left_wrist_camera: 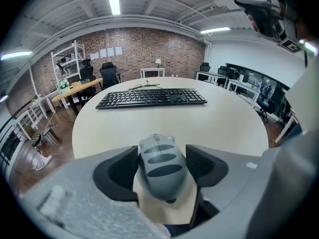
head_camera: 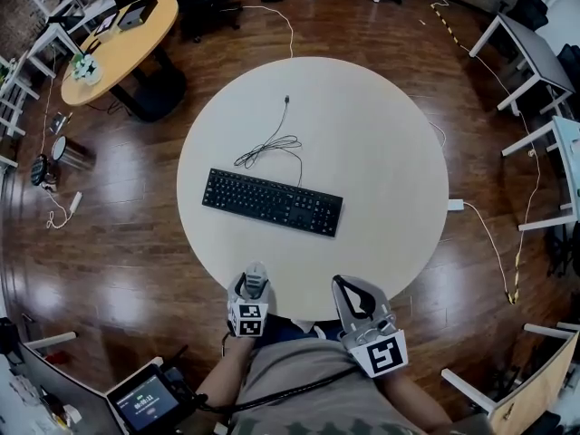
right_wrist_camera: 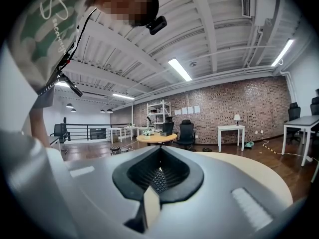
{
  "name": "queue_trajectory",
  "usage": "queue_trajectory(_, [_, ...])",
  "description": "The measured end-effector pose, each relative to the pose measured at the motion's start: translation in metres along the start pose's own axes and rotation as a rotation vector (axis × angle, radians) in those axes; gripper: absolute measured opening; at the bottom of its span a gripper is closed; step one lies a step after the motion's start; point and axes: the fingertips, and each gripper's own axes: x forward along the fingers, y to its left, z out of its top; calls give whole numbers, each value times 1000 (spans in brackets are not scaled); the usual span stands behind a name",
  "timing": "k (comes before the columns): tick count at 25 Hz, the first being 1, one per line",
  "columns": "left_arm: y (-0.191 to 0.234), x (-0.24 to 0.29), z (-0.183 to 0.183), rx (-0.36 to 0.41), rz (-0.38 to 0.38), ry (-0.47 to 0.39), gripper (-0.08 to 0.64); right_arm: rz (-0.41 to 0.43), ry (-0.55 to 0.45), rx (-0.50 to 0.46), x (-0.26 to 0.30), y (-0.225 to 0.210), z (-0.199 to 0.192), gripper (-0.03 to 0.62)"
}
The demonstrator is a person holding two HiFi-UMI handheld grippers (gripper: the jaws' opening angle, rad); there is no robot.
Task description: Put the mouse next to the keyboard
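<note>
The left gripper grips the mouse between its jaws at the table's near edge, well short of the keyboard. The right gripper is closed, empty.

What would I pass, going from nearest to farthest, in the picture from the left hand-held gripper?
Grey mouse clamped between the jaws → bare stretch of the white round table → black keyboard → tangled cable → brick wall at the back of the room.
</note>
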Motion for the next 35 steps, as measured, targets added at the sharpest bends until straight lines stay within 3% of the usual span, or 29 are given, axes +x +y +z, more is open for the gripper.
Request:
queue_trajectory(15, [-65, -9, -5, -67, 32, 11, 310, 52, 28, 49, -32, -33, -26, 5])
queue_trajectory(26, [-125, 3, 0, -1, -38, 18, 308, 84, 20, 58, -37, -60, -28, 5])
queue_trajectory(35, [-152, 15, 10, 3, -56, 6, 308, 84, 39, 57, -42, -80, -33, 5])
